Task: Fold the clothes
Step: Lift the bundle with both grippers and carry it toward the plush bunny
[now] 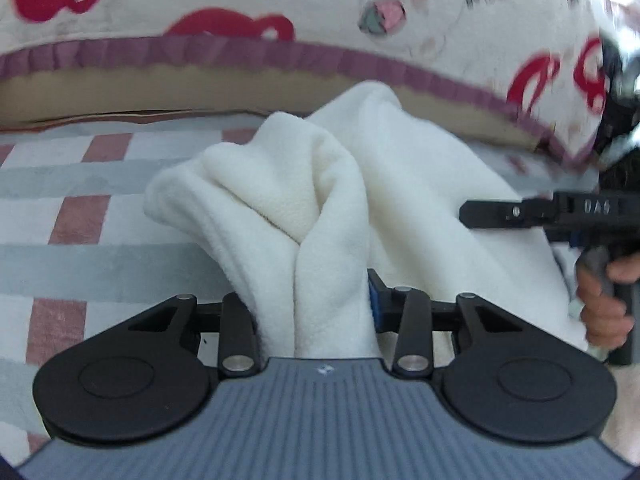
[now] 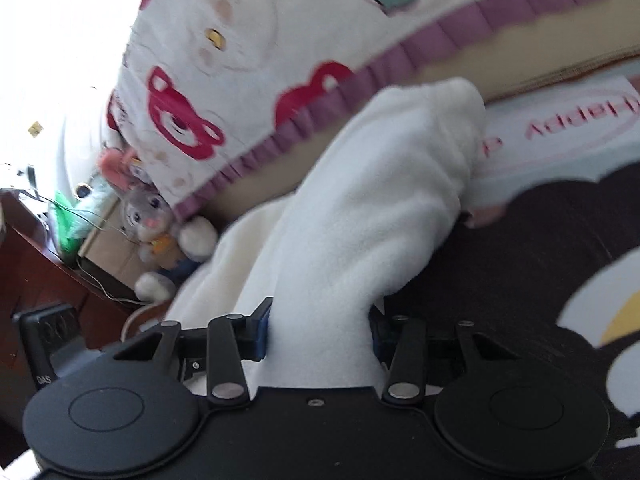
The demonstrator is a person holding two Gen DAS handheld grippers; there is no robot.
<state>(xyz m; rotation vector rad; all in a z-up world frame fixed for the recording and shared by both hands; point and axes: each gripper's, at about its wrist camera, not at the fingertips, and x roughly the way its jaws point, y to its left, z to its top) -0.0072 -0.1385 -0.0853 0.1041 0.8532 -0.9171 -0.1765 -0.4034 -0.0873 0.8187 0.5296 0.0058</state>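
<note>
A white fleece garment (image 1: 320, 208) is bunched up over a checked rug. My left gripper (image 1: 316, 312) is shut on a thick fold of it; the fleece fills the gap between the jaws and hides the fingertips. My right gripper (image 2: 320, 328) is shut on another part of the same white fleece garment (image 2: 360, 216), which rises up and away from the jaws. In the left wrist view the right gripper (image 1: 464, 214) shows at the right edge, held in a hand, over the fleece.
A pink, grey and white checked rug (image 1: 80, 208) lies under the garment. A bed with a bear-print cover and purple ruffle (image 1: 240, 52) runs across the back. A stuffed rabbit toy (image 2: 152, 220) and wooden furniture (image 2: 48, 280) sit left in the right wrist view. Dark printed fabric (image 2: 540, 260) lies at right.
</note>
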